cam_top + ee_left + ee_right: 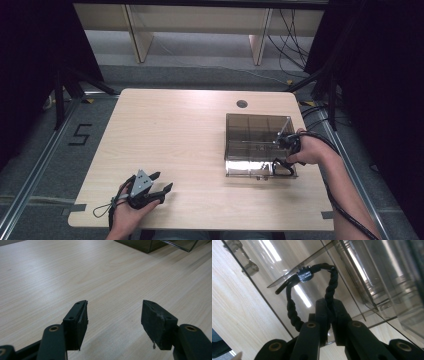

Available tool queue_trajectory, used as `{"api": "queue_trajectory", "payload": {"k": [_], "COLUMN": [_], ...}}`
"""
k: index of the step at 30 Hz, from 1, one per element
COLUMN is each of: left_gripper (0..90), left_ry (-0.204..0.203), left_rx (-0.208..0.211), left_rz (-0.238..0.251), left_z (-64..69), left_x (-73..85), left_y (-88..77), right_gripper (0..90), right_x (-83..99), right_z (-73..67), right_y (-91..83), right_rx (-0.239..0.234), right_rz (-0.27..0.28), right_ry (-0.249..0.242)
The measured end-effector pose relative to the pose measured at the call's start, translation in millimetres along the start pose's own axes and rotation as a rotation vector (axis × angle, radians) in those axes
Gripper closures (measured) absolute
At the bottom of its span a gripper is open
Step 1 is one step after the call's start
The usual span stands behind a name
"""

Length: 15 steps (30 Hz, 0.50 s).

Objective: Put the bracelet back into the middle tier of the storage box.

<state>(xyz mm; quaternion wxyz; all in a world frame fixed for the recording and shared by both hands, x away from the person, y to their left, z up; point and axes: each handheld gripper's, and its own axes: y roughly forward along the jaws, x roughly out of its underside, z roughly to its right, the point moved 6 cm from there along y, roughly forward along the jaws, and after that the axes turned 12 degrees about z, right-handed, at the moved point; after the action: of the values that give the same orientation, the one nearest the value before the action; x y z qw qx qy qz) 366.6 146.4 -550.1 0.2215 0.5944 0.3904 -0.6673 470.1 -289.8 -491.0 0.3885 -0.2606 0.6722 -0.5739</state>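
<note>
Over clear box (372,277): right gripper (331,315) clamped on black braided cord (329,287), metal tag; left gripper (115,322) apart.

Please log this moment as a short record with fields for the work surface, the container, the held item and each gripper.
surface: light wooden table
container: smoky clear plastic box, on the table's right half
held item: black braided cord loop with a small metal tag, over the box
right gripper: jaws shut on the cord
left gripper: jaws open, nothing between them, low over bare table near the front edge
</note>
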Motion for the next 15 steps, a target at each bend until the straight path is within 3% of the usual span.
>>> {"api": "queue_trajectory", "payload": {"k": [2, 3, 5, 10, 13, 15], "left_gripper": [37.8, 37.9, 37.9, 37.8, 37.9, 37.8], "left_ry": [0.003, -0.008, 0.005, 0.005, 0.005, 0.005], "left_rx": [0.000, 0.000, -0.001, -0.001, -0.001, -0.001], "left_rz": [0.002, 0.000, -0.001, -0.002, -0.002, -0.002], "left_z": [-0.3, 0.3, -0.3, -0.1, 0.0, -0.1], "left_x": [-0.2, 0.2, -0.1, 0.0, 0.0, 0.0], "left_y": [-0.1, 0.1, -0.1, -0.1, -0.1, -0.1], "right_gripper": [85.2, 85.2, 85.2, 85.2, 85.1, 85.1], "right_x": [0.5, 0.8, 0.9, 1.8, 1.0, 1.6], "right_z": [2.5, 3.0, 2.8, -0.3, 1.8, 2.6], "right_y": [2.2, 2.4, 3.0, 3.9, 4.7, 3.6], "right_rx": [0.001, -0.005, 0.001, 0.012, 0.010, 0.019], "right_rz": [0.005, 0.000, 0.001, 0.005, 0.007, -0.005], "right_ry": [-0.029, -0.030, -0.027, 0.018, -0.017, -0.015]}}
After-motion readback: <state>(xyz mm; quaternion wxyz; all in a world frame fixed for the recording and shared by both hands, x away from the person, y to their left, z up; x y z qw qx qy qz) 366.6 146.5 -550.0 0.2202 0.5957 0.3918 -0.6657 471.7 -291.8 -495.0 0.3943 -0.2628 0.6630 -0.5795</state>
